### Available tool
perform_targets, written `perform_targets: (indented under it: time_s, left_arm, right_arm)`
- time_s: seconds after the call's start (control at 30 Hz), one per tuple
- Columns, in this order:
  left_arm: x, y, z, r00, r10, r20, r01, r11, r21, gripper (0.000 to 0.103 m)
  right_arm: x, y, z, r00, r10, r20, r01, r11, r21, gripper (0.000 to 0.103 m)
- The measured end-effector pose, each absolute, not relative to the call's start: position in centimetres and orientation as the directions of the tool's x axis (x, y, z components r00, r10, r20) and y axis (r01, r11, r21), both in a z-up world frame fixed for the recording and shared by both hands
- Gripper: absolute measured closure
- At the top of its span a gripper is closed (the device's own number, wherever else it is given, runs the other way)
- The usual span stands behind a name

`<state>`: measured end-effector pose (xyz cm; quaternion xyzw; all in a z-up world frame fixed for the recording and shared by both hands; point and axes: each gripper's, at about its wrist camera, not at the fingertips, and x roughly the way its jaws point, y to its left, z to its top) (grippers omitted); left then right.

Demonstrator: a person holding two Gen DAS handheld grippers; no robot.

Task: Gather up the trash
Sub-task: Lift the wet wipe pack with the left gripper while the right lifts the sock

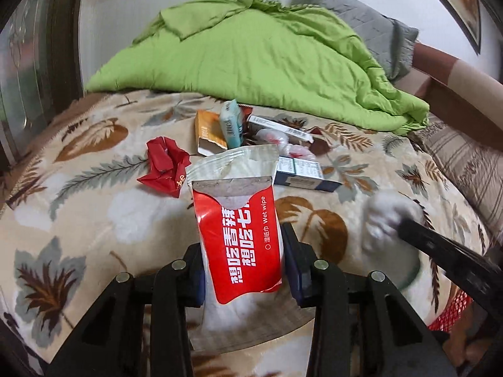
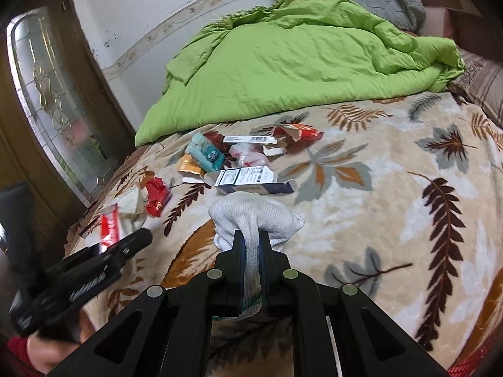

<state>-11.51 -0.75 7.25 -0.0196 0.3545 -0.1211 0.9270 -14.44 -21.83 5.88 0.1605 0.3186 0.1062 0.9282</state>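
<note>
Two grippers, both loaded. Your left gripper [image 1: 243, 270] has its fingers closed on a red wet-wipe pack [image 1: 239, 238], lifted above the leaf-print blanket [image 1: 94, 220]. Your right gripper [image 2: 251, 251] is pinched tight on a white glove [image 2: 251, 216], just near of the blue box [image 2: 248, 180]. More trash lies far of you in a cluster: orange box [image 1: 209, 133], teal pack [image 1: 231, 124], white strip box [image 1: 279, 127], plastic bag [image 1: 283, 144]. A red wrapper [image 1: 165, 165] sits to the left. The green quilt [image 1: 251, 59] is heaped at the far side.
</note>
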Motion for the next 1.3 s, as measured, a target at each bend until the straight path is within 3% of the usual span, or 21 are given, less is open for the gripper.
perform_targets:
  time_s: [1.3]
  left_arm:
    - [-16.9,-4.2,9.4,0.776,-0.188,-0.602,0.263,0.964,0.038,0.065]
  right_arm:
    - [-18.7,-23.8,7.1,0.798,0.293,-0.527,-0.081,0.918,0.389,0.094]
